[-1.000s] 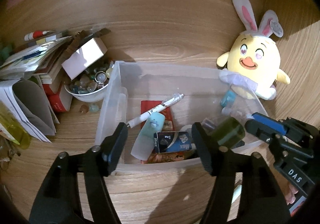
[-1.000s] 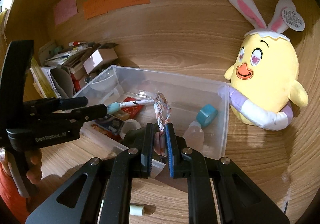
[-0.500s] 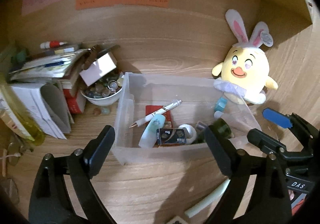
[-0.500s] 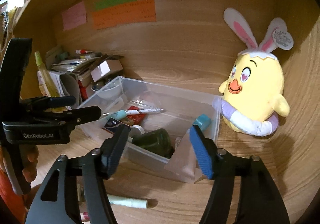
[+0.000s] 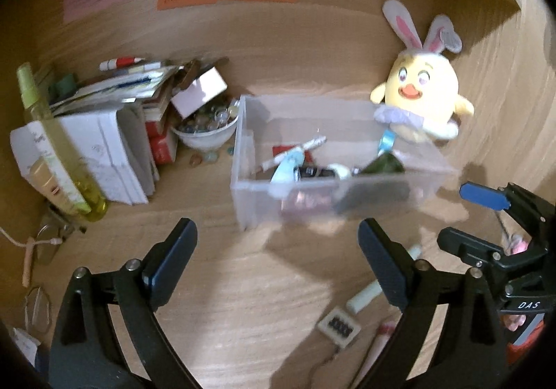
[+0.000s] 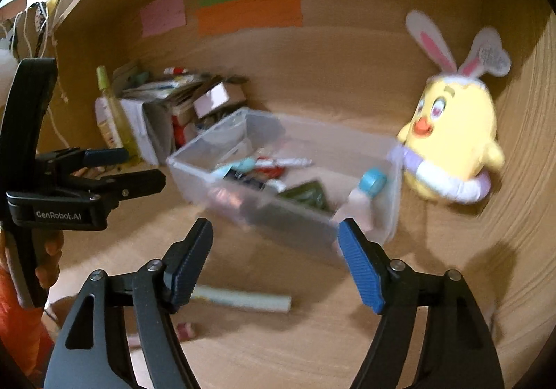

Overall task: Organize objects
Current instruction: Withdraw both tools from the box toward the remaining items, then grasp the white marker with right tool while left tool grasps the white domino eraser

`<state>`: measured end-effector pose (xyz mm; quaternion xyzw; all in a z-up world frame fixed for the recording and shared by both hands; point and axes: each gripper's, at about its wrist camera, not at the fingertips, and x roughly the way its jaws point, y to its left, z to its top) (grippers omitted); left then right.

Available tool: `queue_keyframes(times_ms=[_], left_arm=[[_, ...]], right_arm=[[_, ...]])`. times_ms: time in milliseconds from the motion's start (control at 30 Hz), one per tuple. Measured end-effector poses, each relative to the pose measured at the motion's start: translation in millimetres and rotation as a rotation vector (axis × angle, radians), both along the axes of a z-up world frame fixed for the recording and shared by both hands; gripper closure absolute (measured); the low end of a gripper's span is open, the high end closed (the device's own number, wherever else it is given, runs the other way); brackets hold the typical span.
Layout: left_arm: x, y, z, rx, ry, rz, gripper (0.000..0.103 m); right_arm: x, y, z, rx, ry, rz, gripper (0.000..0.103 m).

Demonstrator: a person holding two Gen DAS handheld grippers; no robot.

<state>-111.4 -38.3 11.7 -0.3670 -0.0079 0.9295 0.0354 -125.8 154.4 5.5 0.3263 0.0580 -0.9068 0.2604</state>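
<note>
1. Both grippers hang empty in front of the clear bin [image 5: 250, 194]. The left gripper [image 5: 278, 260] has its fingers spread wide; the right gripper [image 6: 274, 260] has its fingers spread too, and both pairs have just been opening, with nothing between them.
2. The step in hand looks like choosing the next loose item. The pale stick [image 6: 243, 300] lies on the worktop [image 5: 226, 271] just before the bin and nearest the right gripper, so it seems the sensible pick.
3. To do it well, come down with the fingers straddling the stick across its width, close near its middle, and lift clear of the bin's front wall before carrying it over.
4. A small keypad-like gadget [image 5: 338, 326] and a pinkish tube [image 5: 375, 347] also lie loose on the worktop, near the left gripper.
5. The bin already holds a pen [image 5: 295, 154], a dark green bottle [image 5: 382, 165], a light blue item, a small dark box and a blue-capped bottle [image 6: 368, 184].
6. A white bowl [image 5: 205, 139] left of the bin is heaped with marbles or beads; blur hides which.
</note>
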Motion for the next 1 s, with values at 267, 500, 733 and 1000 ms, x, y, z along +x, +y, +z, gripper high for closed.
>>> queue_keyframes(times_ms=[267,500,733,1000], left_arm=[[22.5,-1.3,-24.8,-0.015,-0.059,-0.023,0.008],[35.6,-4.5,-46.4,-0.006,-0.123,-0.027,0.008],[44.5,-4.6,-59.8,0.007,-0.168,-0.04,0.008],[40.4,10.8,-65.6,-0.002,-0.186,-0.087,0.008]], right_arm=[[3.9,-13.8,-37.8,0.079,-0.097,0.053,0.027],[2.9,-33.8,-62.8,0.214,-0.114,0.138,0.027],[-8.3,-46.6,-71.5,0.286,-0.118,0.191,0.027],[-18.7,-54.2,-75.0,0.28,-0.148,0.209,0.037]])
